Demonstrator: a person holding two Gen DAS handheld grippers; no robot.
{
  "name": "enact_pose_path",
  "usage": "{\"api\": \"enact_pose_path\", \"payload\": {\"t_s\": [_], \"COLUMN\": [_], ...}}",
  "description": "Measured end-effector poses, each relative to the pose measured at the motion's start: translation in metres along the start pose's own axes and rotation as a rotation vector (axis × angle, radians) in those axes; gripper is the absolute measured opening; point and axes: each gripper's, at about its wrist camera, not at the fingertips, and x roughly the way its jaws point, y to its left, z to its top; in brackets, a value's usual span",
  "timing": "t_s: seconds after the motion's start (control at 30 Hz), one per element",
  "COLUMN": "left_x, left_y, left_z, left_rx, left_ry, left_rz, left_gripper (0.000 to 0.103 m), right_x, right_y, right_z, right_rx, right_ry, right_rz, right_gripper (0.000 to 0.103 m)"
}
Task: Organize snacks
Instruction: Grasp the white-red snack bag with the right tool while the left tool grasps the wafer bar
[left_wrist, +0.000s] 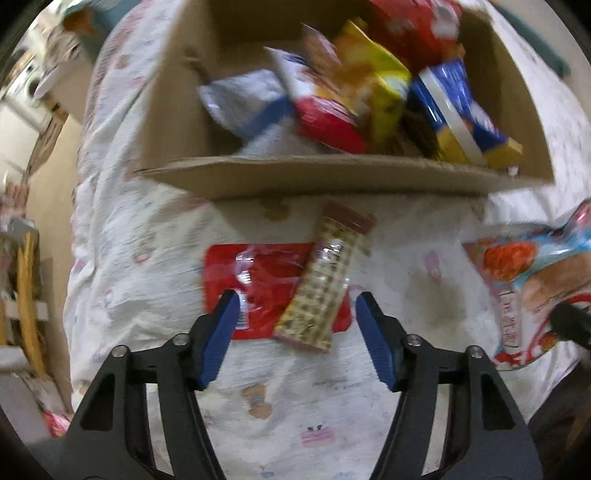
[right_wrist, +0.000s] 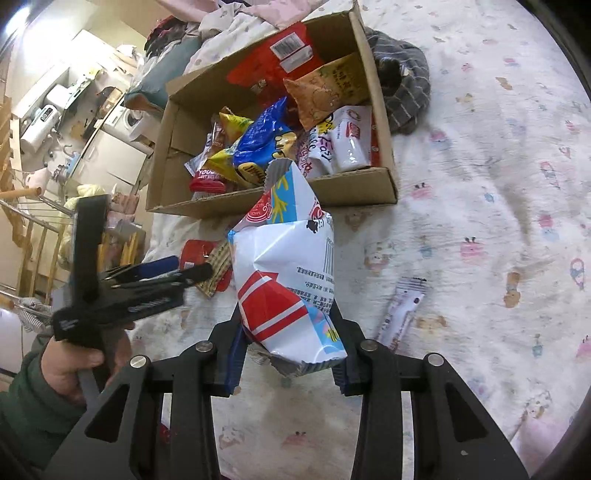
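Observation:
A cardboard box (left_wrist: 332, 173) holding several snack bags stands on a patterned white sheet. In front of it lie a flat red packet (left_wrist: 258, 280) and, across its right part, a long beige cracker packet (left_wrist: 325, 284). My left gripper (left_wrist: 297, 299) hangs open above them, its blue pads on either side of the cracker packet and clear of it. My right gripper (right_wrist: 288, 332) is shut on a white, blue and red snack bag (right_wrist: 291, 266), held up in front of the box (right_wrist: 295, 199). The same bag (left_wrist: 528, 280) shows at the right edge of the left wrist view.
A small white stick sachet (right_wrist: 402, 310) lies on the sheet (right_wrist: 480, 221) to the right of the held bag. A grey striped cloth (right_wrist: 406, 92) sits by the box's far right corner. A person's hand (right_wrist: 70, 362) in a green sleeve holds the left gripper. Cluttered furniture stands off the left edge.

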Motion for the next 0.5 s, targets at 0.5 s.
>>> {"api": "enact_pose_path", "payload": {"t_s": [0.5], "left_x": [-0.001], "left_y": [-0.027], "left_z": [-0.001], "left_rx": [0.08], "left_ry": [-0.02], "left_rz": [0.043], "left_gripper": [0.024], "right_x": [-0.015], "right_y": [-0.007], "right_z": [-0.005], "right_rx": [-0.011], "right_ry": [-0.022], "right_rz": [-0.004], "right_gripper": [0.04]}}
